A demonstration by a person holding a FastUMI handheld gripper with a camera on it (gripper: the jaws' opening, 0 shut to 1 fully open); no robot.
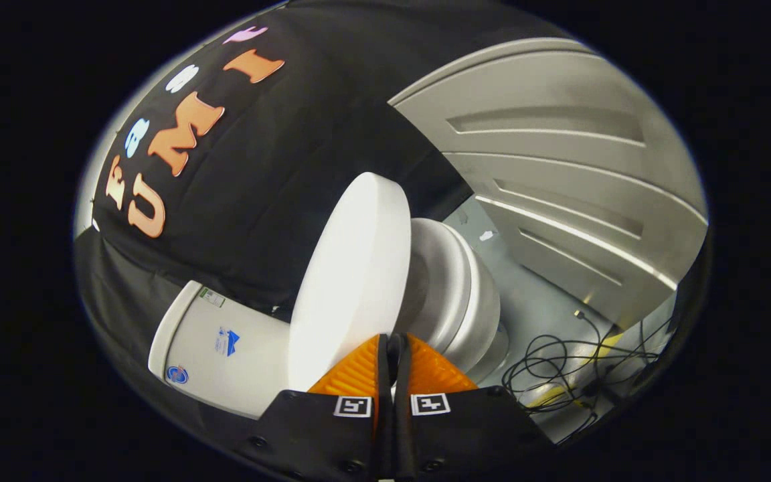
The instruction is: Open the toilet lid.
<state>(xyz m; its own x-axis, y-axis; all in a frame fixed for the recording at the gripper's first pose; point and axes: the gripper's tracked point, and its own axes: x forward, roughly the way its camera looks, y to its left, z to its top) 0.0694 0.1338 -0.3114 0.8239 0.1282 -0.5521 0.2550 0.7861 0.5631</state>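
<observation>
While my gripper (393,345) pinches the front edge of the lid (352,281), both fingers squeezed on it, the lid stands part way up off the seat (449,288), leaning toward the tank (218,345). I think I should push slowly toward the tank, keep my grip tight, and let go only when it rests.

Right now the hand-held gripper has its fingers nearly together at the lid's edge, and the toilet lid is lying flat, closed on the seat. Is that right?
Not quite. In the gripper view the toilet lid is lifted, standing clear of the seat. The rest holds: the hand-held gripper has its fingers nearly together at the lid's edge.
</observation>
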